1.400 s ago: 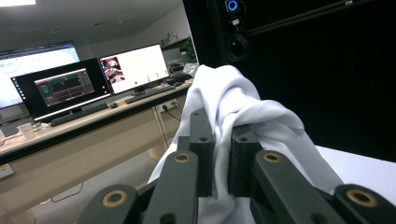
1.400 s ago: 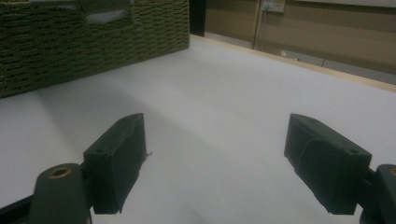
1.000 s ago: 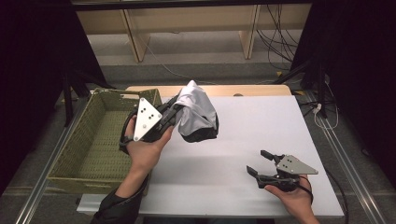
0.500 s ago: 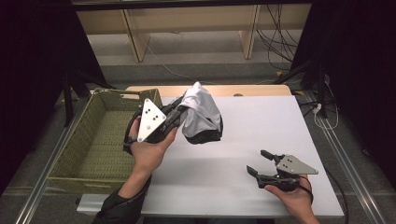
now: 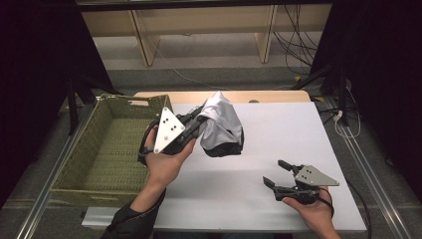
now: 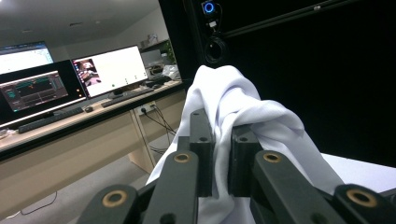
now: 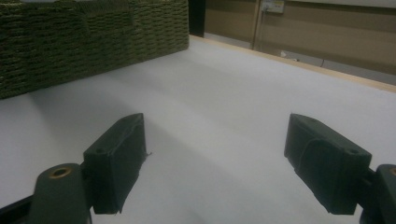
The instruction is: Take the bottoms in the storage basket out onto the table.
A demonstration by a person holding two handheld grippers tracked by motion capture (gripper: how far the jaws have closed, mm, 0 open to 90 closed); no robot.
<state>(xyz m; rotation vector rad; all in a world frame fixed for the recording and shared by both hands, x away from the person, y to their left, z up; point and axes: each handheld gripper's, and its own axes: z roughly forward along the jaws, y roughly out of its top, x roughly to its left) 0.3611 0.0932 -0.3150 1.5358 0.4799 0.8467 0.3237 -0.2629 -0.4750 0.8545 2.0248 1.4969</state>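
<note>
My left gripper (image 5: 198, 121) is shut on a white cloth (image 5: 222, 123) with a dark underside, held above the white table (image 5: 278, 129) just right of the basket. In the left gripper view the cloth (image 6: 233, 102) is pinched between the two black jaws and drapes over them. Near the table's front right, my right gripper (image 5: 274, 174) rests low over the surface, open, pointing left. The right gripper view has its two pads (image 7: 116, 163) wide apart with bare table between them.
A green woven basket (image 5: 107, 149) stands at the table's left, seen in the right gripper view as a woven wall (image 7: 93, 37). A wooden strip (image 5: 189, 94) runs along the table's far edge. Metal rails flank the table. Cables lie on the floor beyond.
My left gripper has shifted slightly right and down with the cloth still in it. The right gripper has stayed where it was.
</note>
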